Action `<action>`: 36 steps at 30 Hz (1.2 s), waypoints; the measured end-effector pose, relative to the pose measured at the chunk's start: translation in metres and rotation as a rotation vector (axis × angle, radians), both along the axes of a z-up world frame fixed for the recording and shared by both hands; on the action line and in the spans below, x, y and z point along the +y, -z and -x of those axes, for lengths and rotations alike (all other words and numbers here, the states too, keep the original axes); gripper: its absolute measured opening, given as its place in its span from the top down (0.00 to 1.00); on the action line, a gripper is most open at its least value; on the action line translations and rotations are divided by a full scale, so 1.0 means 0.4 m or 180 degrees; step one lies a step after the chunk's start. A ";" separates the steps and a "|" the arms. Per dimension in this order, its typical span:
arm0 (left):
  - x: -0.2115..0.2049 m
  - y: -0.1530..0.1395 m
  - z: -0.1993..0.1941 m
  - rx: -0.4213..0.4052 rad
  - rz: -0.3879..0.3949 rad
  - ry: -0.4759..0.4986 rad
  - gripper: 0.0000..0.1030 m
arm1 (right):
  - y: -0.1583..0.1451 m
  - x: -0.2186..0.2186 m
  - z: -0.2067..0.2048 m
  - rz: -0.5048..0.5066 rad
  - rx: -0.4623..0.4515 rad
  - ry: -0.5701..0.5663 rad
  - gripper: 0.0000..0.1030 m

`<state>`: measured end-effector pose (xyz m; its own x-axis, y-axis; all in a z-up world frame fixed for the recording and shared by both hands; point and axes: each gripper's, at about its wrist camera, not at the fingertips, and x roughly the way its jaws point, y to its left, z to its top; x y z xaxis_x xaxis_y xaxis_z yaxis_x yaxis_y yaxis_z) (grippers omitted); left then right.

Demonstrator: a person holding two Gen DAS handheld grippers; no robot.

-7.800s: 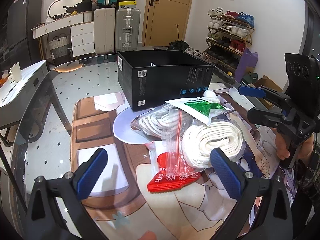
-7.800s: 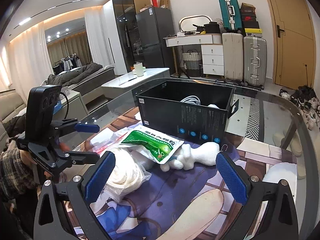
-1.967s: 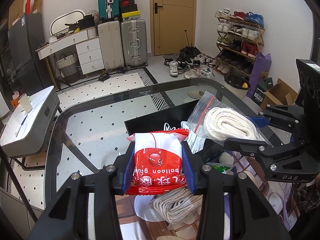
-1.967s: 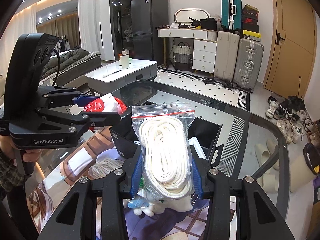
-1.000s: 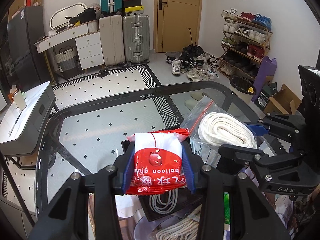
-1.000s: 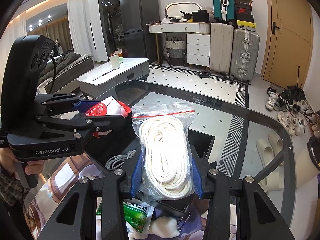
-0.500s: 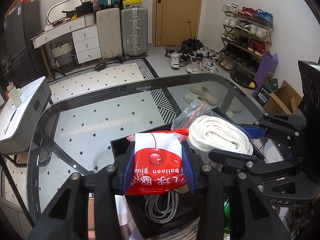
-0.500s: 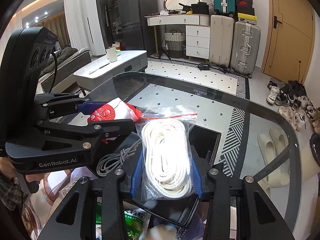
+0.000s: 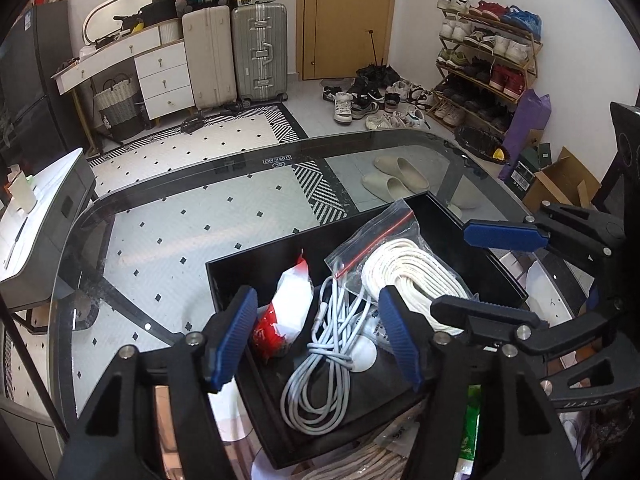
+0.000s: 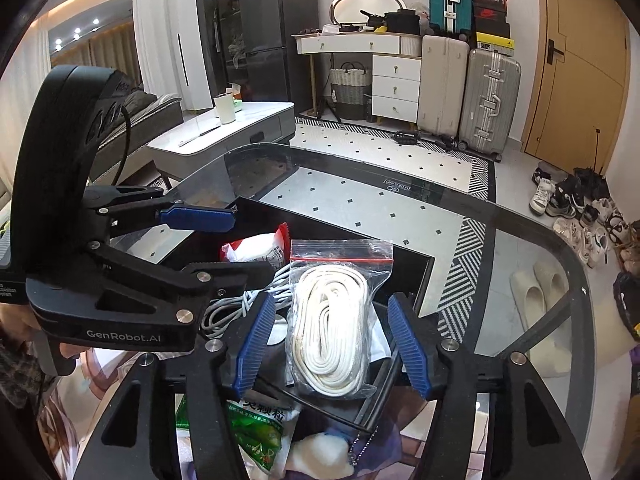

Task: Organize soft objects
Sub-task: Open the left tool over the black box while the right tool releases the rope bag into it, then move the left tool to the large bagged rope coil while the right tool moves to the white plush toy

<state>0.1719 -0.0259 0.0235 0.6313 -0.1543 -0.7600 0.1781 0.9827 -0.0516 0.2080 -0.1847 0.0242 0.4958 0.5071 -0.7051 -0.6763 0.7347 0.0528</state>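
Down inside the black box [image 9: 460, 236] both packets have landed: the red balloon-glue packet [image 9: 286, 312] now leans against the left wall, free of the left gripper [image 9: 318, 334], whose blue pads were clamped on it half a second ago and now stand wide apart. Beside it, the zip bag of white rope [image 10: 334, 320] has dropped from the right gripper [image 10: 332, 346], also spread open, onto the grey cable [image 9: 320, 376]. Two soft items stowed; the green packet [image 10: 256, 428] on the bench looks like the next pick.
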 end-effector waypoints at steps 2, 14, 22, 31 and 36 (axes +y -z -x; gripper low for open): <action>-0.007 -0.002 0.006 0.0005 0.0005 0.0013 0.34 | -0.006 -0.015 0.008 -0.0023 -0.0006 0.0022 0.34; -0.008 -0.033 0.062 -0.0085 0.0032 0.0019 0.05 | -0.033 -0.097 0.070 -0.0101 0.0006 0.0161 0.11; 0.017 -0.031 0.104 -0.0020 0.0121 -0.0035 0.03 | -0.040 -0.143 0.113 -0.0128 -0.0031 0.0262 0.06; 0.026 -0.013 0.155 0.0014 0.0103 -0.0046 0.01 | -0.023 -0.163 0.148 -0.0200 -0.0013 0.0279 0.05; 0.032 -0.008 0.172 0.0028 0.0101 -0.0052 0.00 | -0.011 -0.176 0.165 -0.0197 0.0019 0.0276 0.05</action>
<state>0.1032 -0.0131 0.0267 0.6272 -0.1683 -0.7604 0.1616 0.9833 -0.0843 0.1418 -0.2549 0.0285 0.5357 0.5050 -0.6768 -0.6098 0.7858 0.1036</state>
